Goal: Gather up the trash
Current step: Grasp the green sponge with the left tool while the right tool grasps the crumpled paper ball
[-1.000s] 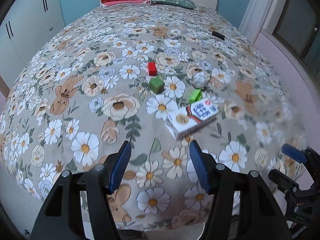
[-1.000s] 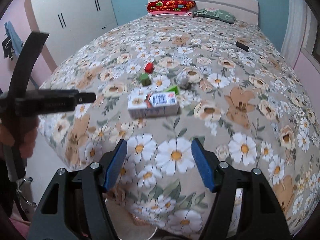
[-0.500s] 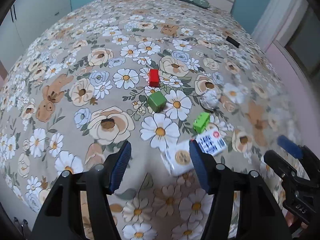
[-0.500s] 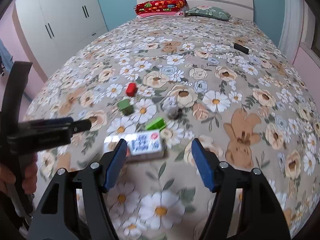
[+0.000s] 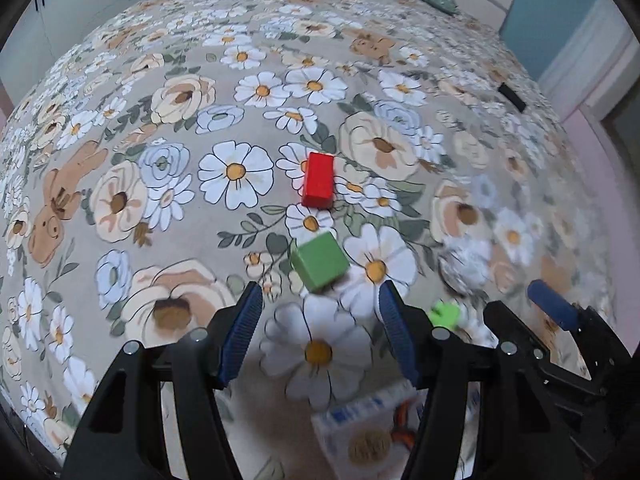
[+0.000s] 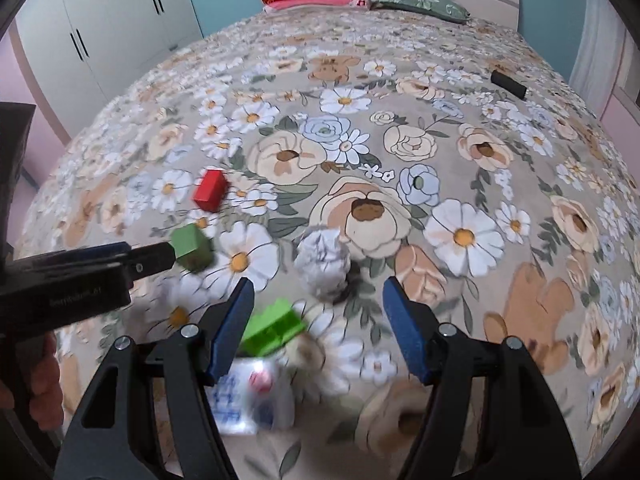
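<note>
Paper, crumpled into a ball (image 6: 323,261), lies dead ahead of the right gripper (image 6: 318,326) in the right wrist view, just beyond its tips and centred in the gap; its jaws stand wide and hold nothing. Under and slightly left of those tips sit a bright green brick (image 6: 273,327) and a blurred white carton (image 6: 252,396) with blue print too smeared to read. In the left wrist view the left gripper (image 5: 320,334) is also spread wide and empty, with a green cube (image 5: 319,261) straight ahead of it and a red block (image 5: 318,179) farther on; the paper ball (image 5: 464,264) lies off to its right, blurred, and the carton (image 5: 366,436) sits below its tips, its print unreadable. By my reading the right gripper is nearer the ball and already lined up; being roundish, it needs no wrist turn.
</note>
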`<state>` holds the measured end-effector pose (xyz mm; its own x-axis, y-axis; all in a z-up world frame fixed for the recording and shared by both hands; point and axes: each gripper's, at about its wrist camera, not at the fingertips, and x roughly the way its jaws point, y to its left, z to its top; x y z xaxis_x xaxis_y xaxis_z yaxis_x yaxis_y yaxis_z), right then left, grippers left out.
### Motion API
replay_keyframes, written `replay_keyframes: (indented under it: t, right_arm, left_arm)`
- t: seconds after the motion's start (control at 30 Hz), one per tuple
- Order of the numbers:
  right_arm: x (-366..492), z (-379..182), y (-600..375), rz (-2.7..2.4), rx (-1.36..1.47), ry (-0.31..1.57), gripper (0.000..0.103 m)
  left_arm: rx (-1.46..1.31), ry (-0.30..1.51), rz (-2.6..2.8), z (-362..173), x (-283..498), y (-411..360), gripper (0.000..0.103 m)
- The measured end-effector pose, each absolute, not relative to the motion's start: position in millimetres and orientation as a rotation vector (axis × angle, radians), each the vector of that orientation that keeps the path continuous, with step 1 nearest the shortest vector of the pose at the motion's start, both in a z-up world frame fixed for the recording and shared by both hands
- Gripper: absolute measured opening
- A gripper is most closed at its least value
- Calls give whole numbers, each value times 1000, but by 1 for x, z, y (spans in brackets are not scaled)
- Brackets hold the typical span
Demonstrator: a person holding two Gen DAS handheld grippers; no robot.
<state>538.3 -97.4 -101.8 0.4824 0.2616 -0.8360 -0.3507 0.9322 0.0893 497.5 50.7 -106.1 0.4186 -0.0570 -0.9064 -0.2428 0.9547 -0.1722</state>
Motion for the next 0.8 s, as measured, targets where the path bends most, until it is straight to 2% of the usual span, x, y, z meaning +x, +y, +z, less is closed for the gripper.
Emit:
replay_keyframes:
  t: [0.23,0.33,0.43,0.5,0.6,0.8]
  right_arm:
    - [579,-134,-83,312,-148,1048,67]
    - [591,-146,-82,309,-126,1068,67]
    - [598,-154,-81,314,-93,1081,52]
    - [600,-159,-78,320,-99,1091,37]
    - [598,-159,-72,327,-127,1083,34]
    - [573,-130,-75,361,-172,1034,34]
  left_arm:
    - [-325,1178,161,-135,528,53,62]
    - [-354,1191,167,-145,534,54,48]
    - [-347,1196,177,-152,535,52,39]
    - [-340,1188,172,-153,536,52,39]
    - [-316,1182,151,-153,534,51,39]
    - [-297,1161,132,-133,516,59,39]
